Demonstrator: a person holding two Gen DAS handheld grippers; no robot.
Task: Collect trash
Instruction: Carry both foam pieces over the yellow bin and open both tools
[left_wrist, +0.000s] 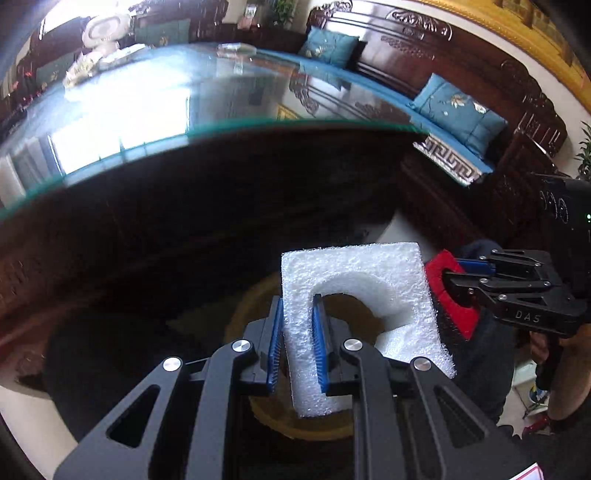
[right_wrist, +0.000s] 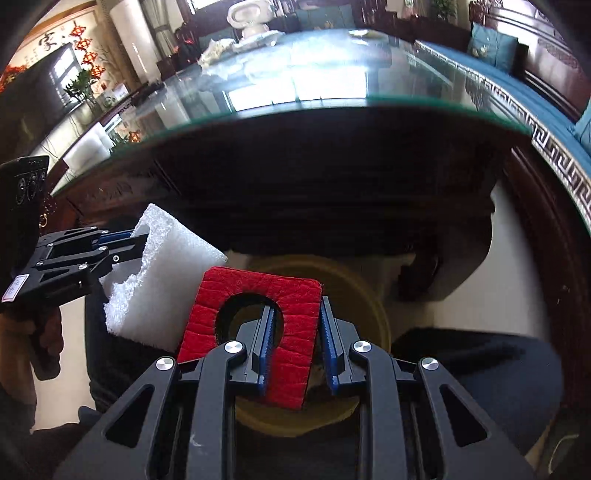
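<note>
While both grippers hang below the near edge of a glass table top (left_wrist: 155, 110), each carries a piece of packing scrap above a yellowish round bin (right_wrist: 354, 288) on the floor.

Left gripper (left_wrist: 298, 343): blue-padded fingers (left_wrist: 275, 350) clamped on one leg of a white foam piece (left_wrist: 354, 288) with an arched cut-out. Foam held upright, one leg pinched between the pads, the other leg free to the right. From the right wrist view the same foam sits at left, near the red piece but not clearly touching it.

Right gripper (right_wrist: 295, 343): jaws around one leg of a red felt-faced piece (right_wrist: 258, 295) with a round cut-out. Left pad lies against the red leg; right pad shows a thin gap, so grip looks loose, and whether it truly holds I cannot tell. In the left wrist view this gripper (left_wrist: 452, 271) enters from the right with the red piece edge-on.

Writing: "DAS" in pale letters on the right gripper body (left_wrist: 528, 316). A small white label (right_wrist: 14, 286) on the left gripper body, text too small to read. Far left wall carries a calligraphy character (right_wrist: 50, 38), and red knot ornaments (right_wrist: 86, 48) hang beside it.

Far background: carved dark wood bench (left_wrist: 406, 48) with teal cushions (left_wrist: 458, 107).
</note>
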